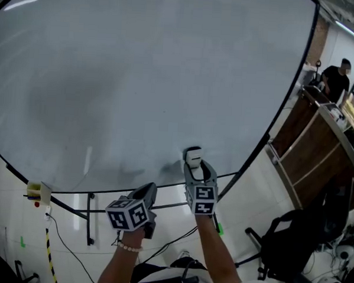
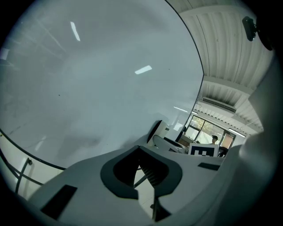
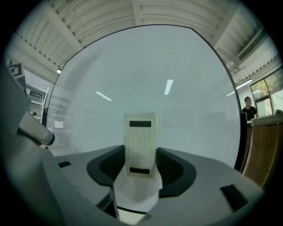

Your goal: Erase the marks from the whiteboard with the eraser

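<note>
The whiteboard [image 1: 139, 77] fills most of the head view and carries only faint grey smudges, with no clear marks that I can make out. My right gripper [image 1: 193, 164] is shut on a white eraser [image 1: 193, 156], which it holds upright against the board's lower part near the bottom edge. In the right gripper view the ribbed eraser [image 3: 140, 143] stands between the jaws of the right gripper [image 3: 140, 170], in front of the whiteboard [image 3: 146, 70]. My left gripper [image 1: 149, 191] hangs lower and to the left, below the board's edge, shut and holding nothing. Its own view shows the left gripper [image 2: 147, 171], the whiteboard [image 2: 88, 79] and the eraser [image 2: 160, 131].
The board's black stand [image 1: 90, 217] runs under its lower edge, with a cable on the tiled floor. A wooden counter [image 1: 311, 148] and a person [image 1: 336, 78] are at the right. A black office chair [image 1: 290, 244] stands at the lower right. A yellow object [image 1: 35, 189] is clipped at the left.
</note>
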### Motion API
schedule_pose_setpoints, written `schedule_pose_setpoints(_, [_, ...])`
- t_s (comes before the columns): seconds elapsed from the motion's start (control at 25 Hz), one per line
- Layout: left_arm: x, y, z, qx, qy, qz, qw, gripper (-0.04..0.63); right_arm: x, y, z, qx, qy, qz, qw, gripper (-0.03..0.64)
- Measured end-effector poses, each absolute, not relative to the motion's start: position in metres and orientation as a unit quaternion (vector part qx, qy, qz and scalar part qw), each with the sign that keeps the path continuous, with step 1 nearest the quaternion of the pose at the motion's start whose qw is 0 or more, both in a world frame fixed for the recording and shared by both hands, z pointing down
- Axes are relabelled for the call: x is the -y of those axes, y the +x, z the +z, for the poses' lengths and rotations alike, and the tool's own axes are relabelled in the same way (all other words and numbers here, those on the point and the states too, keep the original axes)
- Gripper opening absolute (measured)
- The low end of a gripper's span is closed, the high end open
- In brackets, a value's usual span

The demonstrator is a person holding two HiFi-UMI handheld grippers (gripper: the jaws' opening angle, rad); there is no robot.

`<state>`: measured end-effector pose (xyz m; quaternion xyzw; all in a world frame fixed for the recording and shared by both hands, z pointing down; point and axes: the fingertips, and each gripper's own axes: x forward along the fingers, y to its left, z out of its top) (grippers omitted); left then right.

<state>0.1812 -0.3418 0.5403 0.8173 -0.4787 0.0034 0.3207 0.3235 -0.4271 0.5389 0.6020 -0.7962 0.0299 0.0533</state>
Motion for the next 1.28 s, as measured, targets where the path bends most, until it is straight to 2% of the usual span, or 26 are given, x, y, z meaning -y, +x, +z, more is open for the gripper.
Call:
schedule_pose_setpoints(0.6, [0.359, 0.326, 0.557, 0.441, 0.837, 0.052, 0.320, -0.012, 0.457, 0.503, 0.541, 0.786, 0.616, 0.015, 0.046, 0.249])
schedule_pose_setpoints(0.96, [0.365, 0.350, 0.575, 0.433, 0.836, 0.077, 0.328, -0.012, 0.471, 0.585, 0.552, 0.774, 0.632, 0.024, 0.036, 0.249])
schedule_pose_setpoints(1.28, [0.368, 0.357, 0.587, 0.425, 0.836, 0.082, 0.336, -0.012, 0.476, 0.619, 0.575, 0.764, 0.644, 0.007, 0.041, 0.249])
